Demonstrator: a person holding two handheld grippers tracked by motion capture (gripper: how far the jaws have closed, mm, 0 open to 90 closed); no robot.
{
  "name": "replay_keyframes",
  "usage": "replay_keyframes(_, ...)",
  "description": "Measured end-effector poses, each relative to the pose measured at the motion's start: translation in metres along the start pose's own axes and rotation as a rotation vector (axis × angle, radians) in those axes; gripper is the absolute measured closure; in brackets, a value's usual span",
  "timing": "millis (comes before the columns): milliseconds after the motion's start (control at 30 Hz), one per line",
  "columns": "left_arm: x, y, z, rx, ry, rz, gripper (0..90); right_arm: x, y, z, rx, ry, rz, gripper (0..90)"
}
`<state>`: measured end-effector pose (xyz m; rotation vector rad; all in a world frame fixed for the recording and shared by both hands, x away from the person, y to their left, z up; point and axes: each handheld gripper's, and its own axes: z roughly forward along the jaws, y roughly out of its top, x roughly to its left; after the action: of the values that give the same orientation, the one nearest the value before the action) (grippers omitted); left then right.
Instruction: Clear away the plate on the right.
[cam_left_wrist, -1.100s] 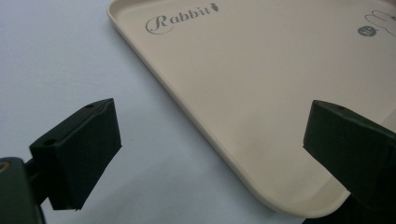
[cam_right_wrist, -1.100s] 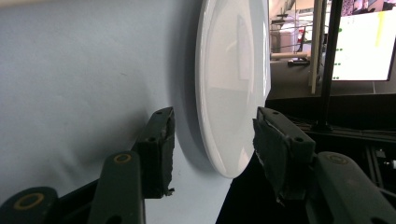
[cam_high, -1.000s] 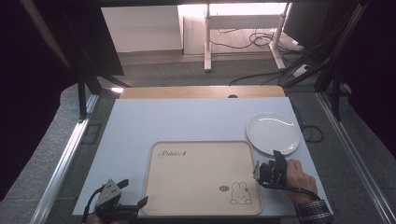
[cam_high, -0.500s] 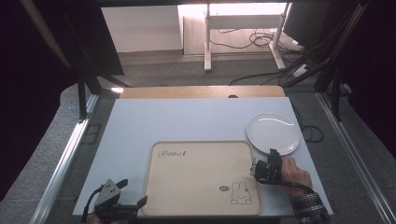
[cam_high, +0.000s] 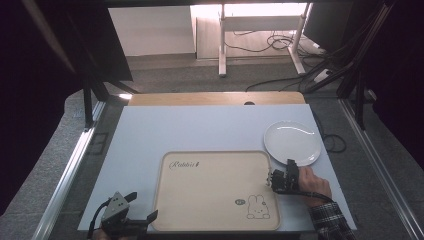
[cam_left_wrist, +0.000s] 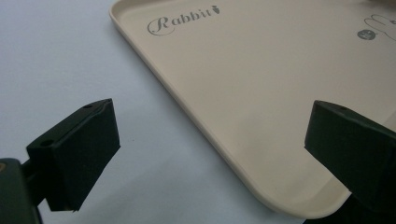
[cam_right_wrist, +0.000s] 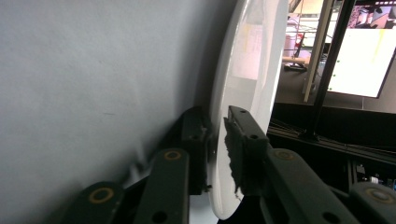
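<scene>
**Right jaws pinch the plate's near rim**

Closing in over the last second, the right gripper (cam_high: 281, 176) has edged down beside the tray (cam_high: 210, 200) and its jaws have just narrowed onto the near rim of the white plate (cam_high: 292, 142); in the right gripper view the rim (cam_right_wrist: 219, 154) sits squarely between the two pads. The left gripper (cam_high: 131, 220) has kept its place at the tray's near left corner, jaws wide apart and holding nothing.

The plate lies flat just beyond the tray's far right corner, touching or nearly touching it. It looks glazed, stiff, slippery and breakable, so a firm pinch at the rim suits it best. Under the tray is a smooth pale tabletop (cam_high: 200, 130); beyond it, grey floor, cables and a desk frame.
</scene>
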<state>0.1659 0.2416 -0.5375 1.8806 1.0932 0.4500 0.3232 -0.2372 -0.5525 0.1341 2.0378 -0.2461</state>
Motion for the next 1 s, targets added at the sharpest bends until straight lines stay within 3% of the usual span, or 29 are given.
replay_keyframes(33, 0.000, 0.000, 0.000, -0.001, 0.000, 0.000, 2.7, 0.000, 0.000, 0.001, 0.000, 0.005, -0.005, 83.1)
replay_keyframes(133, 0.000, 0.000, 0.000, 0.000, -0.001, 0.000, 2.7, 0.001, 0.001, 0.002, 0.001, 0.003, -0.016, 85.3)
replay_keyframes(233, 0.000, 0.000, 0.000, -0.001, 0.000, 0.002, 2.8, 0.000, -0.001, 0.001, 0.004, 0.000, 0.005, 87.0)
replay_keyframes(667, 0.000, 0.000, 0.000, -0.002, -0.001, 0.000, 2.9, -0.004, -0.003, -0.005, -0.010, -0.028, 0.023, 86.7)
replay_keyframes(800, 0.000, 0.000, 0.000, 0.000, -0.002, 0.001, 2.9, -0.005, -0.003, -0.007, -0.015, -0.036, 0.003, 86.7)
replay_keyframes(1000, 0.000, 0.000, 0.000, 0.000, -0.002, 0.000, 3.0, -0.011, -0.003, -0.014, -0.026, -0.064, 0.032, 86.6)
